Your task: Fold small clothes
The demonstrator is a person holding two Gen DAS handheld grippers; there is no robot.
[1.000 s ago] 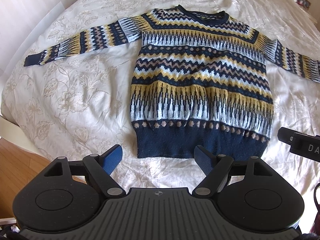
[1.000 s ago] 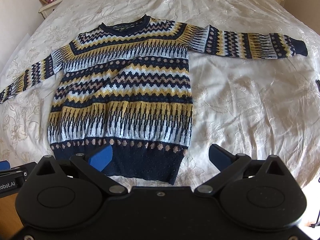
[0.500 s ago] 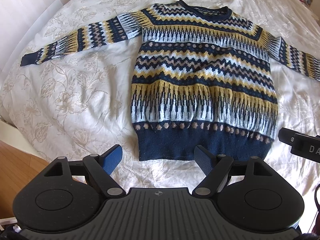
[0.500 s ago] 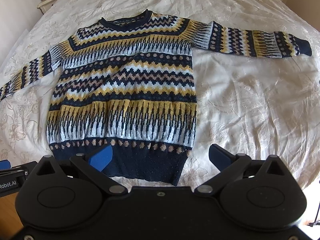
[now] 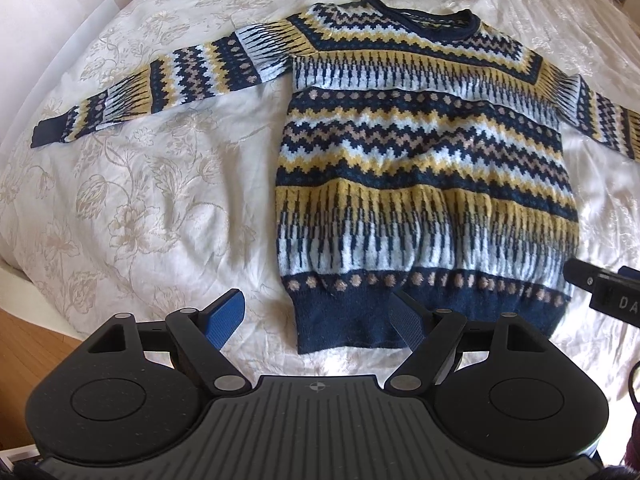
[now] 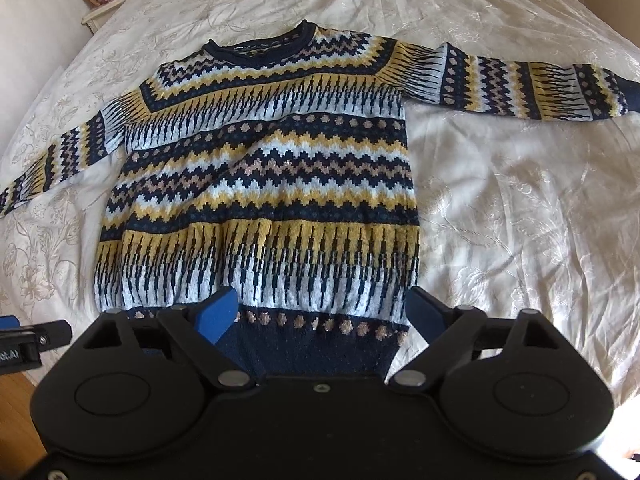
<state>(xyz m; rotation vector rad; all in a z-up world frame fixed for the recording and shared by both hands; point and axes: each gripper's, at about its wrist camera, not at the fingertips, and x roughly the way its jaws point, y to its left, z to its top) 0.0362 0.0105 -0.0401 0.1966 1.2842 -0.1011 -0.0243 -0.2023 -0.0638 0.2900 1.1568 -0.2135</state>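
A cream floral-embroidered bedspread (image 5: 140, 200) covers the bed; a pale bedside cabinet (image 6: 100, 4) carrying a small clock stands at the far left corner, and wooden floor (image 5: 24, 344) shows beside the bed. The navy, mustard and pale-blue patterned knitted sweater (image 6: 260, 184) lies flat, face up, sleeves spread sideways, navy hem nearest. The left gripper (image 5: 316, 318) hangs over the hem's left corner, jaws spread. The right gripper (image 6: 324, 312) straddles the hem's right part, jaws spread though just narrowing, pinching nothing

Floral cream bedspread (image 5: 140, 208), patterned sweater (image 5: 420, 168) flat on it
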